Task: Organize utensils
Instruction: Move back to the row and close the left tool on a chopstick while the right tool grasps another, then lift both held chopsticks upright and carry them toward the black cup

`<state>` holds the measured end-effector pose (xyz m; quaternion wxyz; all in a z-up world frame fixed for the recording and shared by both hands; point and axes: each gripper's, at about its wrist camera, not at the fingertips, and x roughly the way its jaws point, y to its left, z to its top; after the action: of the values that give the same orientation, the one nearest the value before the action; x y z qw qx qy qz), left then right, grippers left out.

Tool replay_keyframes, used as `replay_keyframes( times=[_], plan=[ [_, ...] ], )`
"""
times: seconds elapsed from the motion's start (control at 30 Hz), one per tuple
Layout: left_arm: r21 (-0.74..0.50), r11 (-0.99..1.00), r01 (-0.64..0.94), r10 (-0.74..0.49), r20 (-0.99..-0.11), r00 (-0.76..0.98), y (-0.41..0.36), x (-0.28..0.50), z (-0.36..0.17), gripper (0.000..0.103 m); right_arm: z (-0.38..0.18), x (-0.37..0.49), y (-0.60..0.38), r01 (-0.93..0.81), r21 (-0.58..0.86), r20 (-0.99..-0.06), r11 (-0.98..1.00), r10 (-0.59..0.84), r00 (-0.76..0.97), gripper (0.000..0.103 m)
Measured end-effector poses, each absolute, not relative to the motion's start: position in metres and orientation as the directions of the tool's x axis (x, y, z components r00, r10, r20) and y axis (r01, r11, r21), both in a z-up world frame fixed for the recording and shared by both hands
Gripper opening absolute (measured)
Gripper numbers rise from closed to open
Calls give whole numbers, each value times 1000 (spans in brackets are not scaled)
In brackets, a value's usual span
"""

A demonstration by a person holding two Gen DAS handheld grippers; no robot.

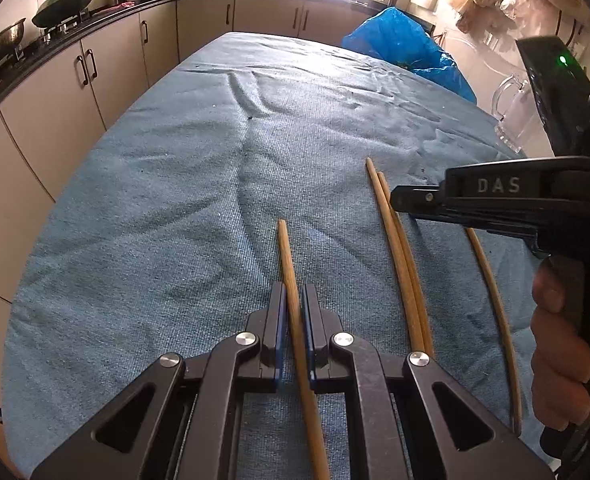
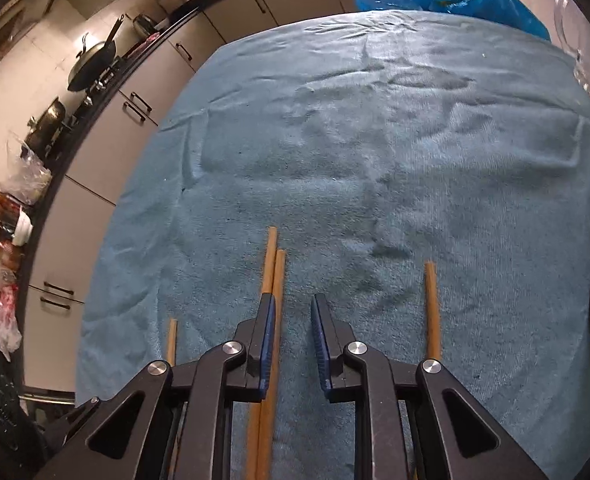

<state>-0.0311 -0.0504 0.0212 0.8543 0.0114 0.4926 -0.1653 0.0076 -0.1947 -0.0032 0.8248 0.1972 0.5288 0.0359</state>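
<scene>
Left hand-held gripper (image 1: 293, 320): we see its jaws drawn narrow around a single chopstick (image 1: 291, 280). The blue pads sit right at the stick's sides, though we cannot tell whether they are pressing it yet.

Single chopstick's axis: it runs straight ahead between the fingers, lying on the blue cloth (image 1: 175, 200) that covers the counter.

Right hand-held gripper (image 2: 293, 320): we find it partly open and holding nothing. Its left finger (image 2: 269, 320) sits over the paired chopsticks (image 2: 275, 272), so the pair is off-centre in the gap, toward the left.

Paired chopsticks: they lie side by side, touching, pointing the same way as the single one, just to its right.

Fourth chopstick (image 2: 432, 312): it lies further right, apart from the pair, roughly parallel.

Nearer hand: we judge the left is placed for the single stick and the right for the pair.

Coming move: we judge it turns on shifting the right tool slightly left before closing.
</scene>
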Motion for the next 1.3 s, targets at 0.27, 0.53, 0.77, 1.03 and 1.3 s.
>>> replay_keyframes(
  times=[0.27,0.53,0.77,1.03,1.3],
  plan=[
    [-112,954,279,-232,-864,447,-57,-27,23,9,1,21,-174,99,161,-909,982,109,403,13],
    [-143,952,271,-249,-877,410,-59,-14,27,7,5,16,-187,82,197,-888,977,142,438,6],
    [-181,937,298,-317,-799,512,-54,-31,74,6,64,-45,-217,60,348,-738,936,234,634,6],
    [-200,927,318,-364,-689,626,-45,-65,138,5,122,-131,-228,-37,410,-501,911,259,826,6],
    [-179,926,333,-356,-708,610,-49,-70,151,6,145,-172,-223,-74,372,-393,925,230,891,6]
  ],
)
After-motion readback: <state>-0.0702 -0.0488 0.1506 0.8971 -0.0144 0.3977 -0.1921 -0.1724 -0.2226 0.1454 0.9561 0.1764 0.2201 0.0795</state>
